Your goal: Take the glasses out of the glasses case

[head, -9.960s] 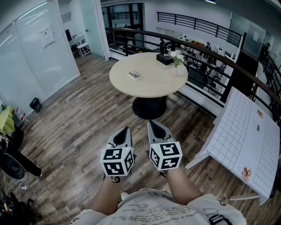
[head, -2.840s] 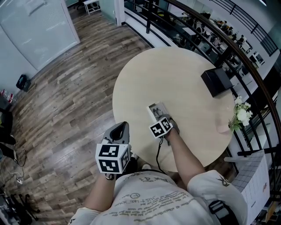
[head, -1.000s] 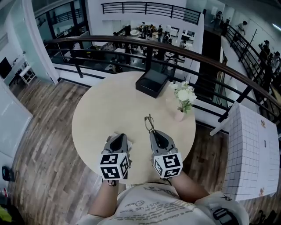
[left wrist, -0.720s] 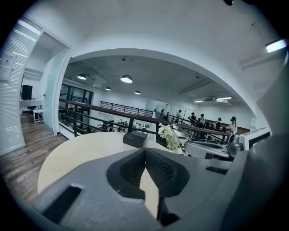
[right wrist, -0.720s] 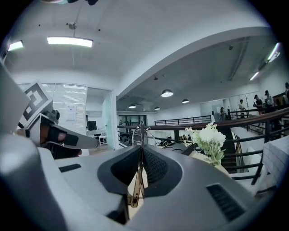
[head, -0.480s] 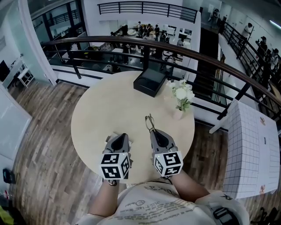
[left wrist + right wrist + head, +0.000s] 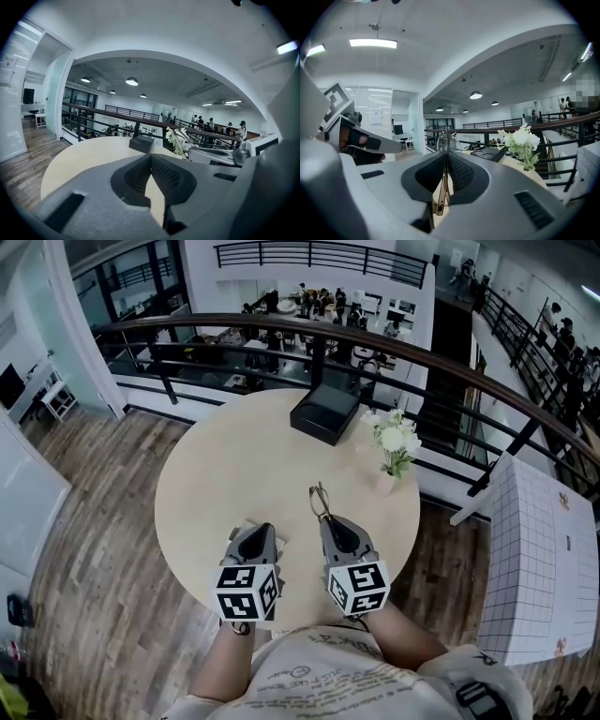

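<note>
My right gripper (image 7: 328, 519) is shut on the thin metal glasses (image 7: 321, 502), which stick out ahead of it above the round beige table (image 7: 216, 474). In the right gripper view the folded temples (image 7: 442, 180) are pinched between the jaws and the rims rise past the tips. My left gripper (image 7: 257, 532) hovers beside it, its jaws shut with nothing visible between them (image 7: 151, 158). A pale corner of the glasses case (image 7: 241, 525) peeks out beside the left gripper; the rest is hidden under it.
A black box (image 7: 325, 414) sits at the table's far side. A vase of white flowers (image 7: 395, 442) stands to the right of it. A dark railing (image 7: 450, 371) curves behind the table. A white gridded table (image 7: 534, 568) stands at the right.
Ten seconds ago I stood away from the table. Then my right gripper reached to the open case. It now holds the glasses up; the last second shows almost no movement.
</note>
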Available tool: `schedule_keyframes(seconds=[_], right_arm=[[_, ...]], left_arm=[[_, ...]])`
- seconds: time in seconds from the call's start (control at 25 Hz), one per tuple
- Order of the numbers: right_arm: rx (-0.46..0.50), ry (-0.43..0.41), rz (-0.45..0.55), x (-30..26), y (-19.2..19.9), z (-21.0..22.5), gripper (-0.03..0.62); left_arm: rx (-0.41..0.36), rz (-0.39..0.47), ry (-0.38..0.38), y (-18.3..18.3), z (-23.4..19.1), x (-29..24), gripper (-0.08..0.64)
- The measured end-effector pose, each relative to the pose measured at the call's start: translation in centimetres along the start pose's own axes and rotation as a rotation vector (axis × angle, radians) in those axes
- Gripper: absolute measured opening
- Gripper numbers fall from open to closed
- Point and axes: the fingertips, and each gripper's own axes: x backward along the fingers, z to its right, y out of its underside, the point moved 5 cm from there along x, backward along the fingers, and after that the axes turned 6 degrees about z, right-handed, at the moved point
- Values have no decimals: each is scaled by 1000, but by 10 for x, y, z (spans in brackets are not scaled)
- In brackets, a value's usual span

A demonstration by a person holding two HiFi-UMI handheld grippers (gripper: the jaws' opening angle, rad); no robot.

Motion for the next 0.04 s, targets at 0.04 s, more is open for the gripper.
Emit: schedule_keyframes(seconds=[0.04], right_arm=[[0, -1, -1, -1, 0, 0, 26]], left_arm=[[0, -1, -1, 0, -1, 0, 12]])
